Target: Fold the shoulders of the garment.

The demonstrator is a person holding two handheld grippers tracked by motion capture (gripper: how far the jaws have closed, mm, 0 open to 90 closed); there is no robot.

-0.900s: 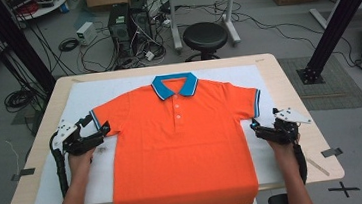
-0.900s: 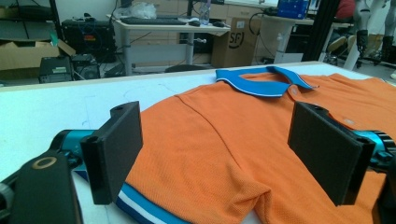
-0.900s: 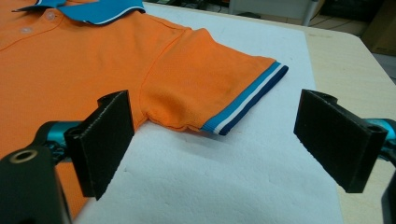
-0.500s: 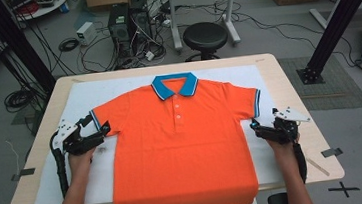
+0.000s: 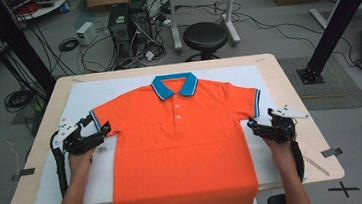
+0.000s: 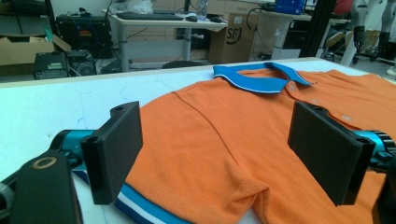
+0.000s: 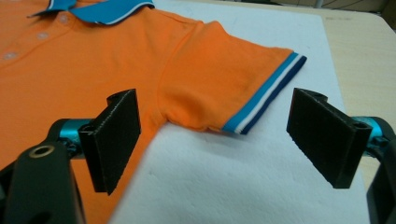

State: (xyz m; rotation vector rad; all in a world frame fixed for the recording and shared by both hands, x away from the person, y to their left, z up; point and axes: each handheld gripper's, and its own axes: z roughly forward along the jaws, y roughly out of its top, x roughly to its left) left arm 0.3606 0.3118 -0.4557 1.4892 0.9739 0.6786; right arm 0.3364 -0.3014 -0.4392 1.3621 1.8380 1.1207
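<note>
Orange polo shirt (image 5: 180, 142) lies flat, face up on the white pad (image 5: 117, 90) on the bench (image 5: 287, 76), so left hand-held gripper (image 5: 102, 131) and right hand-held gripper (image 5: 252, 124), jaws apart and empty, flank its sleeves, probably for a symmetric fold.

Left gripper (image 5: 102, 131), right gripper (image 5: 252, 125): black bodies, flat black foam-faced jaws, teal metal mounts, grey three-cornered top plates, black trailing cables. Forearms bare, no sleeves.
</note>
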